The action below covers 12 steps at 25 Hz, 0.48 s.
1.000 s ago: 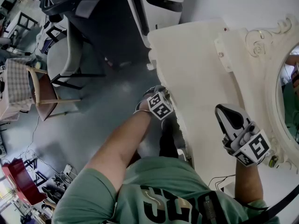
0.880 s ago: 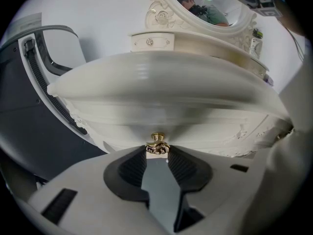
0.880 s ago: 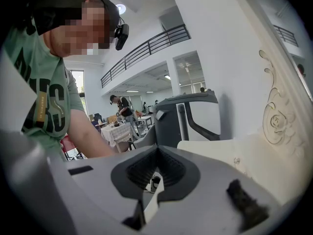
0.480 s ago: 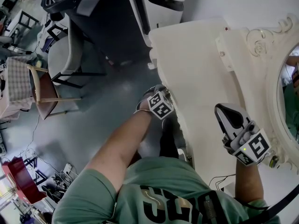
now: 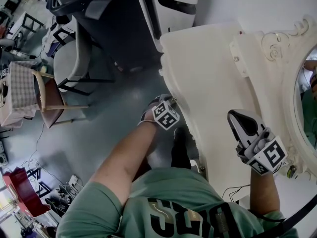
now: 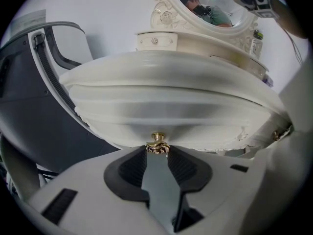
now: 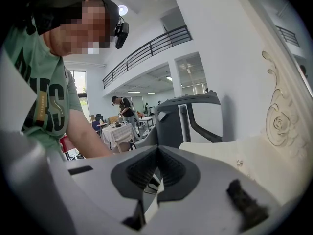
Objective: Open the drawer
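my left gripper (image 6: pixel 157 153) has its jaws partly apart and closed on one small brass knob (image 6: pixel 157 145), which sits pinched right at the tips of the two black pads. my right gripper (image 7: pixel 157 152) has its jaws brought together at the tips with nothing between them; it hangs over the dressing table top (image 5: pixel 208 68), touching nothing.

the knob belongs to the curved white drawer front (image 6: pixel 161 106), which fills the middle of the left gripper view, just under the table's edge.

counting: two grippers, one knob in the grip, one smaller stud (image 6: pixel 154 40) on the little upper drawer, and one brass fitting (image 6: pixel 277 134) far off to the right that i can't identify. one oval mirror (image 6: pixel 215 6) in one carved white frame (image 7: pixel 281 116). on the floor side of the head view there's one wooden chair (image 5: pixel 47 103) beside one table with a checked cloth (image 5: pixel 17 90).

the drawer front is smeared and soft, so i can't tell how far out it stands. in the head view the tabletop hides the drawer completely, and my left jaws are tucked out of sight under its edge. the mirror is cut off at the picture's border.
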{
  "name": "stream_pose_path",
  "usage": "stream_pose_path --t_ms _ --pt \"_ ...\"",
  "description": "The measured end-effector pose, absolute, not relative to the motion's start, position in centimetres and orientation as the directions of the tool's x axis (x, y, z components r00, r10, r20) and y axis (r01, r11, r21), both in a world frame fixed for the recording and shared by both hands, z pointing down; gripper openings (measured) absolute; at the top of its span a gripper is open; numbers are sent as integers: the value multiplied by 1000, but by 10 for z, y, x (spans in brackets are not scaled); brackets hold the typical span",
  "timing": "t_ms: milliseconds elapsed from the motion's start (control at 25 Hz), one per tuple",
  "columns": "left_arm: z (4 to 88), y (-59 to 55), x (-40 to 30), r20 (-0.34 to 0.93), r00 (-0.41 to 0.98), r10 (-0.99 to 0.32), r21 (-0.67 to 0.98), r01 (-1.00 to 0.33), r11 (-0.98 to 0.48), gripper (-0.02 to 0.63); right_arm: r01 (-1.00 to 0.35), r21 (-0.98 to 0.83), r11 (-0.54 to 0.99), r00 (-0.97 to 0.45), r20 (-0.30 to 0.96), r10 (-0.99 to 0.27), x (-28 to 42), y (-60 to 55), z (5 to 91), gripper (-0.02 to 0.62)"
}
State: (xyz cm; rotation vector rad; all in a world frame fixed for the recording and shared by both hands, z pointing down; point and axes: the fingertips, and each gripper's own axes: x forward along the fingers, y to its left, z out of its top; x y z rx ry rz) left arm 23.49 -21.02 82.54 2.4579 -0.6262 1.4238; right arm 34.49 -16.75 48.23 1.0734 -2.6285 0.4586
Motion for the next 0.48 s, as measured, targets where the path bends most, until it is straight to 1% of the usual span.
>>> stream_pose_path --t_ms 480 --pt "825 -204 210 869 429 -247 -5 -492 -871 140 -691 -186 698 -711 347 -611 326 -174 479 11"
